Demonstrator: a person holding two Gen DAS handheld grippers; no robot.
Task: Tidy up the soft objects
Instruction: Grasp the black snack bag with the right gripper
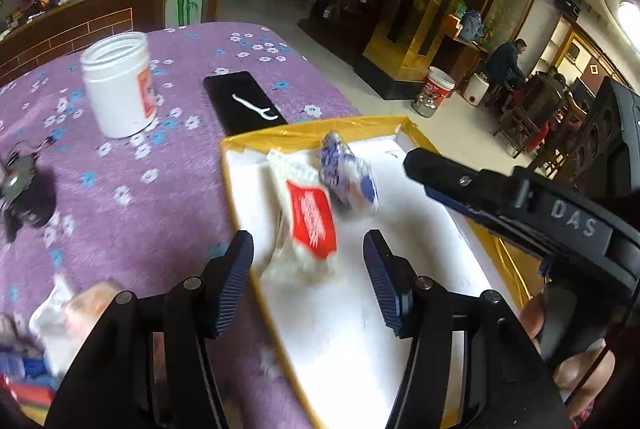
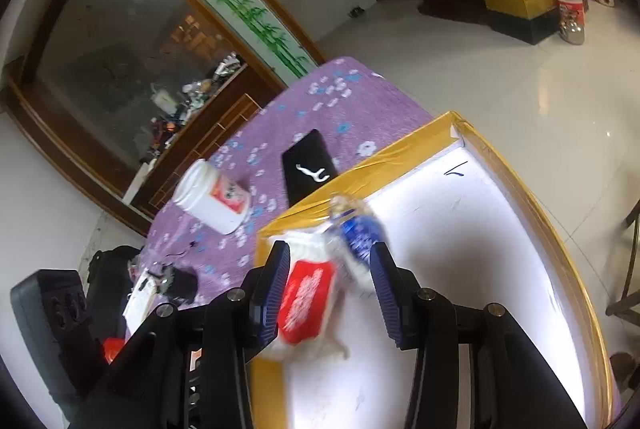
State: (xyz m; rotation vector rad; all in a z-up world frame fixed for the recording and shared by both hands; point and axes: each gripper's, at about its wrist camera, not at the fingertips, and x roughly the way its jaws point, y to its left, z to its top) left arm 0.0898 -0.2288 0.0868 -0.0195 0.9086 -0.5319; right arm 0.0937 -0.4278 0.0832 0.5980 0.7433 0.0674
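A white box with a yellow taped rim (image 1: 304, 133) stands on the purple flowered cloth. Two soft packets lie inside it: a white one with a red label (image 1: 310, 225) and a blue-and-white one (image 1: 348, 173) touching its far end. My left gripper (image 1: 310, 273) hovers open over the box's near left edge, with the red-label packet just ahead of its fingers. My right gripper (image 2: 330, 285) is open above the same packets: the red-label packet (image 2: 304, 301) shows between its fingers and the blue-and-white one (image 2: 360, 237) just beyond. It reaches in from the right (image 1: 420, 173), clear of both.
A white lidless jar (image 1: 120, 85) and a black phone with a white floss pick on it (image 1: 244, 101) sit on the cloth beyond the box. More packets (image 1: 60, 309) lie at the near left, a dark object (image 1: 24, 189) at the left edge. People stand far off.
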